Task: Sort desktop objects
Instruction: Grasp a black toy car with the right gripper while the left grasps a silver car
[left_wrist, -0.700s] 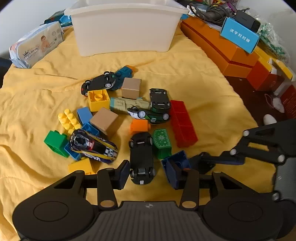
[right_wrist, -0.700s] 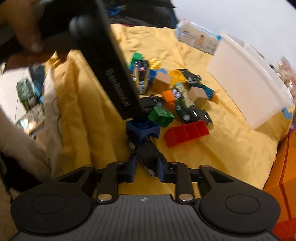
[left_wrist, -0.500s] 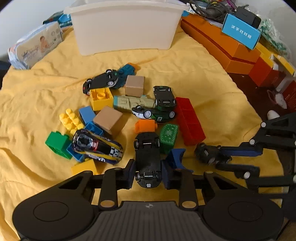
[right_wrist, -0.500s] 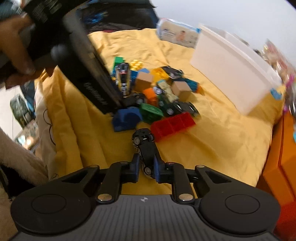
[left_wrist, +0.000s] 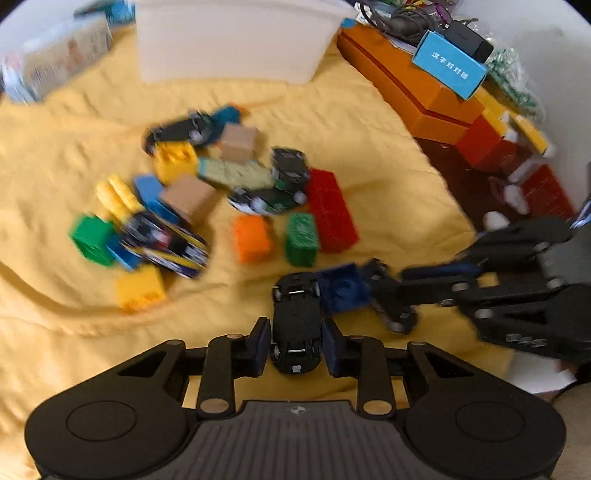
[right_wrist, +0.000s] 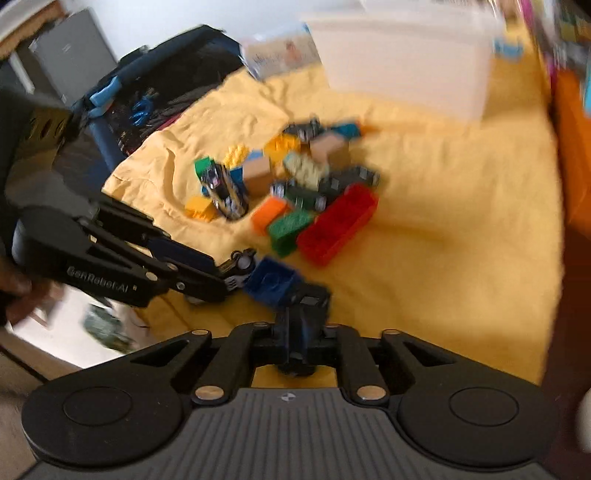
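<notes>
Currently, a black toy car (left_wrist: 295, 325) is clamped in the left tool (left_wrist: 295, 347); another dark car (right_wrist: 304, 325) is clamped in the right tool (right_wrist: 300, 341), a blue block (left_wrist: 341, 291) between them.

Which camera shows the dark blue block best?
The right wrist view: the dark blue block shows its top and open side, just ahead of the right tongs. In the left wrist view it is smaller, wedged between two black toy cars.

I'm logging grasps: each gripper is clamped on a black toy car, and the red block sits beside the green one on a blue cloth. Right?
Nearly. The left gripper and right gripper each clamp a black toy car, and the red block sits beside the green one, but the left wrist view shows a yellow cloth.
</notes>
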